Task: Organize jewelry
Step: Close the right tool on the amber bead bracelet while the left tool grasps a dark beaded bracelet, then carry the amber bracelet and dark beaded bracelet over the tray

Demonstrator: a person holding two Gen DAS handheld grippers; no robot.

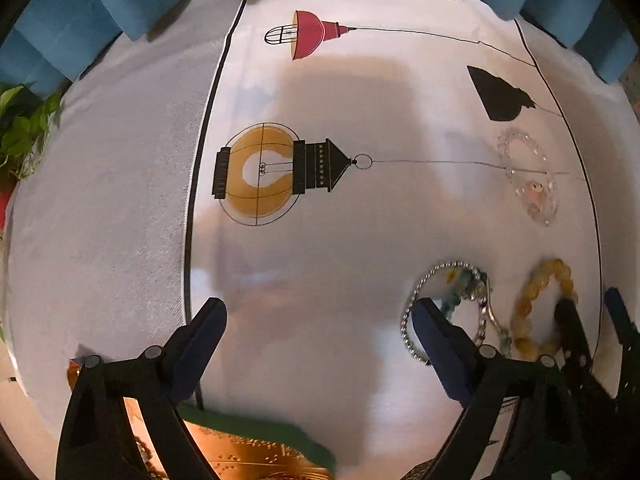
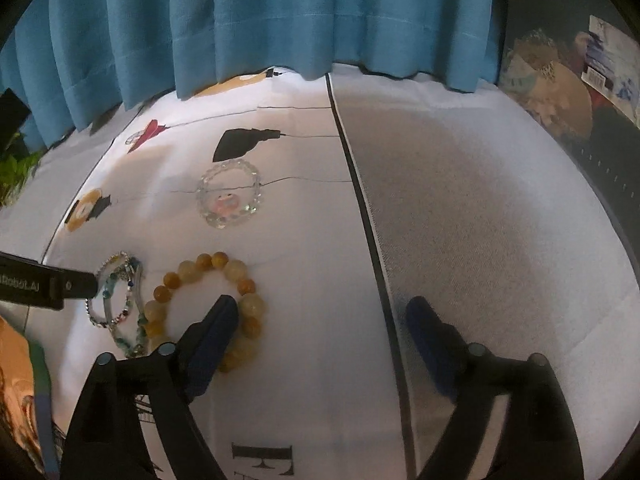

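On the white lantern-print cloth [image 1: 320, 248] lie a clear crystal bracelet [image 1: 528, 176] [image 2: 229, 194], an amber bead bracelet [image 1: 540, 308] [image 2: 208, 308], and a tangle of silver chain and green-blue bead bracelets [image 1: 448, 312] [image 2: 120, 304]. My left gripper [image 1: 320, 316] is open; its right finger rests over the silver chain. My right gripper [image 2: 320, 316] is open; its left finger lies inside the amber ring. A gold box [image 1: 248, 456] sits under my left gripper.
A blue curtain [image 2: 280, 20] hangs behind the table. A green plant [image 1: 20, 128] stands at the left edge. A dark shelf with packages [image 2: 580, 80] is at the right. A black stripe [image 2: 360, 200] divides the cloth.
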